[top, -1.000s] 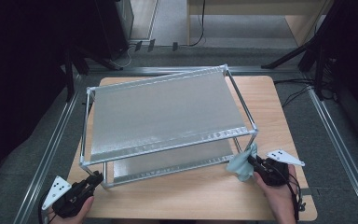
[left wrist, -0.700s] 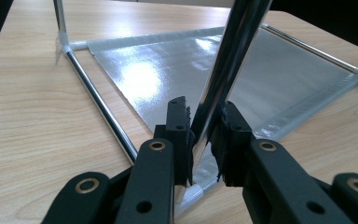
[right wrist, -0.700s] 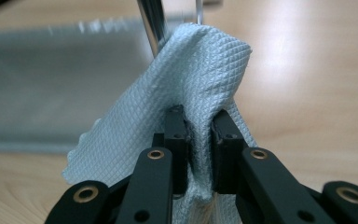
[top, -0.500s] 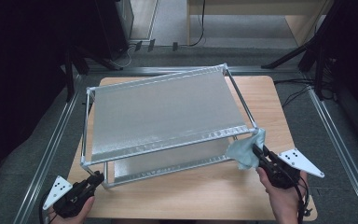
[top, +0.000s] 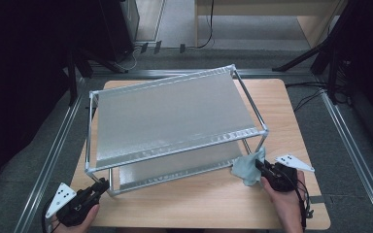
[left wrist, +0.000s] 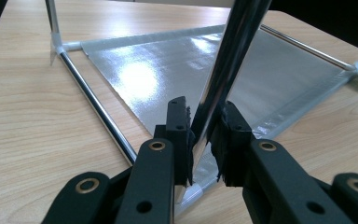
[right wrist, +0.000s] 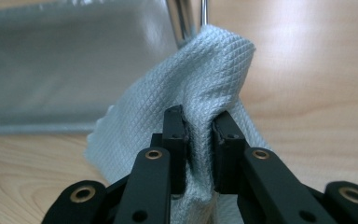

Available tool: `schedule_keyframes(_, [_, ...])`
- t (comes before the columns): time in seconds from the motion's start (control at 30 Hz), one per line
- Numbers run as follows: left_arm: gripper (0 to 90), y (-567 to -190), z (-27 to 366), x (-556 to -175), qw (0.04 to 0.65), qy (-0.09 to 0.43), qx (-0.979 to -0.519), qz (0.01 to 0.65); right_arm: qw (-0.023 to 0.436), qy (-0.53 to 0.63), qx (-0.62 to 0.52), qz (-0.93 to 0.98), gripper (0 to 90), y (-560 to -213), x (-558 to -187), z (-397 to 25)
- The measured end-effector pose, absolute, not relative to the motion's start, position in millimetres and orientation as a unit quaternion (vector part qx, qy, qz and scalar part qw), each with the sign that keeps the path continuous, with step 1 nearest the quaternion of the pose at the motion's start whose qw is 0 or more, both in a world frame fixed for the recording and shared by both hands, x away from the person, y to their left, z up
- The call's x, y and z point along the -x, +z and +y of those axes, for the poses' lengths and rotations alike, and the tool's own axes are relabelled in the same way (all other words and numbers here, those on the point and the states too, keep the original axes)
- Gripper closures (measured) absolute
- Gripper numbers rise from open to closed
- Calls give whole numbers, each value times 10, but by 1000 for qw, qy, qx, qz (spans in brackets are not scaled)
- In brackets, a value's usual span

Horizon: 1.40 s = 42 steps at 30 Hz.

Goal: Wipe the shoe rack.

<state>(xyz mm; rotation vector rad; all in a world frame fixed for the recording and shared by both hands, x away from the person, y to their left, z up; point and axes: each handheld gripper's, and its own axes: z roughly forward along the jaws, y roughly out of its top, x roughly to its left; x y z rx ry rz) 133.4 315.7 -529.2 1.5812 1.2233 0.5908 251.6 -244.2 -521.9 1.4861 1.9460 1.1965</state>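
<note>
Wiping step, I'd say: left gripper (left wrist: 200, 133) pinches the rack (top: 175, 116) leg at the desk's (top: 291, 121) near-left corner, right gripper (right wrist: 198, 123) pinches the cloth (right wrist: 200, 79) against the near-right leg; next, rub along it

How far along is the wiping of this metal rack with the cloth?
Done: the left gripper is clamped on the rack's near-left upright, steadying the rack. In hand: the right gripper holds the pale blue cloth against the near-right leg. Left, probably: the remaining tubes and both silver shelves; no wipe marks show either way.
</note>
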Motion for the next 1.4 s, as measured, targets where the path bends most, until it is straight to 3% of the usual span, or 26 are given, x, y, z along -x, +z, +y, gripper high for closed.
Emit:
schedule_keyframes(0.27, [776,-5294,3150,-1337,505,245,-655,507,271,503,-493,656,771,-4737,-2300,-2377])
schedule_keyframes(0.37, [776,-5294,3150,-1338,505,244,-655,507,275,514,-477,657,758,-4684,-2266,-2320])
schedule_keyframes(0.7, [777,-5296,3144,-1341,505,244,-657,504,186,431,-499,729,772,-5279,-2509,-2089])
schedule_keyframes(1.0, [779,-5300,3111,-1343,506,245,-661,498,216,411,-448,764,774,-5421,-2581,-1582])
schedule_keyframes(1.23, [776,-5309,3078,-1348,511,238,-662,494,225,393,-450,769,789,-5502,-2668,-1525])
schedule_keyframes(1.4, [776,-5307,3042,-1342,513,231,-667,489,208,382,-461,774,796,-5511,-2660,-1566])
